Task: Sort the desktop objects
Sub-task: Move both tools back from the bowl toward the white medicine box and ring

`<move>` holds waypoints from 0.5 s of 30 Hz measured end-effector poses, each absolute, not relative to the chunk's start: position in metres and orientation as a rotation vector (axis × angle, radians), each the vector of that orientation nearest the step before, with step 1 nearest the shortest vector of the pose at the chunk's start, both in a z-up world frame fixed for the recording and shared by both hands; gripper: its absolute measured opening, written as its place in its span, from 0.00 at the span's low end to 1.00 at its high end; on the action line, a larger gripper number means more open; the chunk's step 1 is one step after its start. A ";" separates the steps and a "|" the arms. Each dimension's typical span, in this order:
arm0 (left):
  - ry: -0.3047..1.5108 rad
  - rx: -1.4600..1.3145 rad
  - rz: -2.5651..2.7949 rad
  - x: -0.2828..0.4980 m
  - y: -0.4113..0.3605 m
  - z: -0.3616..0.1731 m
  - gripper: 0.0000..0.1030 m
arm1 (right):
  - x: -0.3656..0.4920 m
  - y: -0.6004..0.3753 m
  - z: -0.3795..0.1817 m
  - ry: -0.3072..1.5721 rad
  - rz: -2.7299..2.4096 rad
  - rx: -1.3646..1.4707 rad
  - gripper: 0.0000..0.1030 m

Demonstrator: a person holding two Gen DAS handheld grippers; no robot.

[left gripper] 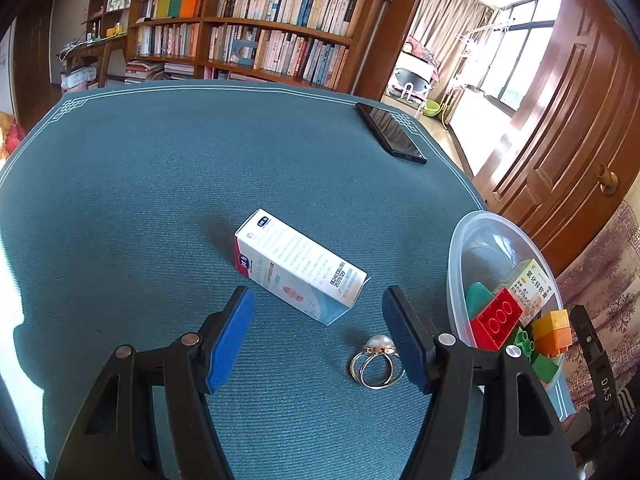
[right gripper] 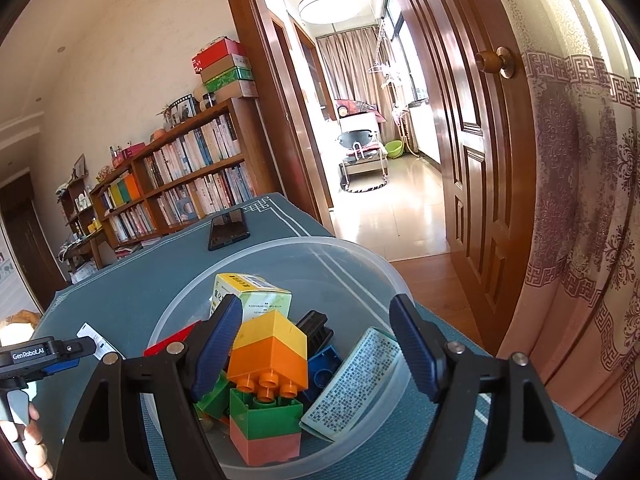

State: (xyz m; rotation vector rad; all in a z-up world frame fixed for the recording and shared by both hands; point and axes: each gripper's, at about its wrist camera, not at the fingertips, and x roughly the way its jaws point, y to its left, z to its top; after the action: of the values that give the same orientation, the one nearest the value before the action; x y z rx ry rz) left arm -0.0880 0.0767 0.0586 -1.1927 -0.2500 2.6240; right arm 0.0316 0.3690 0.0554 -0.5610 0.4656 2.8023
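A white and blue carton (left gripper: 298, 266) lies on its side on the teal table mat (left gripper: 160, 184). My left gripper (left gripper: 318, 300) is open just in front of it, and a pearl ring (left gripper: 376, 360) lies by its right finger. A clear plastic bowl (left gripper: 460, 252) at the right holds toy bricks and a small box. My right gripper (right gripper: 316, 312) is open over that bowl (right gripper: 360, 256), above the yellow-orange brick (right gripper: 270, 344), the green brick (right gripper: 264, 416), a patterned card (right gripper: 356, 380) and a yellow-green box (right gripper: 256, 296).
A black phone (left gripper: 390, 132) lies near the table's far right corner and also shows in the right wrist view (right gripper: 228, 228). The table edge is just right of the bowl. A bookshelf (left gripper: 248, 28) and a wooden door (right gripper: 472, 160) stand beyond the table.
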 end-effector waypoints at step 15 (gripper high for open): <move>-0.314 -1.277 2.636 -0.108 0.070 0.046 0.69 | 0.030 0.375 0.052 0.515 2.798 -0.577 0.77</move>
State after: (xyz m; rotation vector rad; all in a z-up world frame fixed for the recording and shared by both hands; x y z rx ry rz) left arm -0.1078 0.0698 0.0456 -1.2768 -0.3141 2.6365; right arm 0.0304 0.3755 0.0519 -0.5771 0.5146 2.7975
